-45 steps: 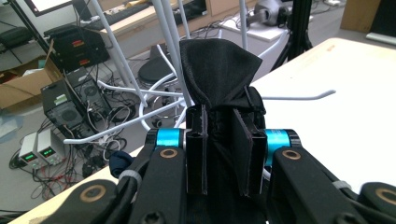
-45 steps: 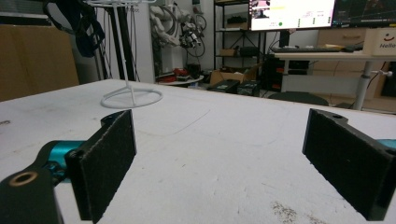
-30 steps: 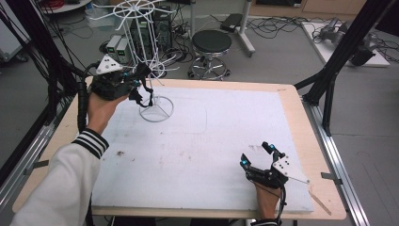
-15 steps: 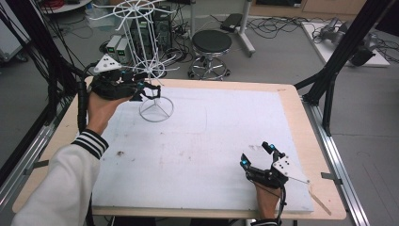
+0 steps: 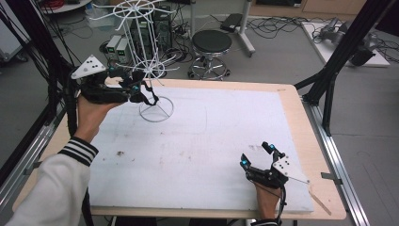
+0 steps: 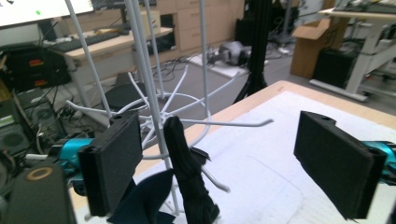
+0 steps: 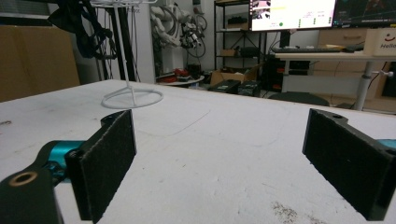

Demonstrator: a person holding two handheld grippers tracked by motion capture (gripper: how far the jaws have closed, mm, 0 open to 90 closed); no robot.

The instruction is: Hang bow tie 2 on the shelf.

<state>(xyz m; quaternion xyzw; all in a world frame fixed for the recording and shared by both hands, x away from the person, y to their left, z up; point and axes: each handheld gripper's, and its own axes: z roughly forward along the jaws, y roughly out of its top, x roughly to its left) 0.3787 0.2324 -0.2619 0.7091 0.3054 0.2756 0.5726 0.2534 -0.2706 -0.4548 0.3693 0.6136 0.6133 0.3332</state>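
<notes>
In the high view, the left claw (image 5: 141, 89) was at about 10 o'clock on the tabletop, level with the thin white wire rack with a ring base (image 5: 155, 101). Its jaws had just been opening and stood wide apart. A black cloth strap (image 6: 187, 172) hung on one lower arm of the rack, between the jaws but not touched by either pad. The lower end of the strap was cut off at the bottom edge of the left gripper view, and a dark blue piece of fabric (image 6: 149, 196) beside it was half hidden behind the near pad, so its shape was hard to make out. From above, the strap was small and dark against the claw, and its edges were not clear there.

The right claw (image 5: 256, 155) rested at about 5 o'clock, near the front edge of the white foam-covered tabletop (image 5: 226, 136), jaws wide open with nothing between them. It was well apart from the rack. Between the two claws the white sheet lay bare, with some dark marks. The rack's base stood near the far left edge of the sheet.
</notes>
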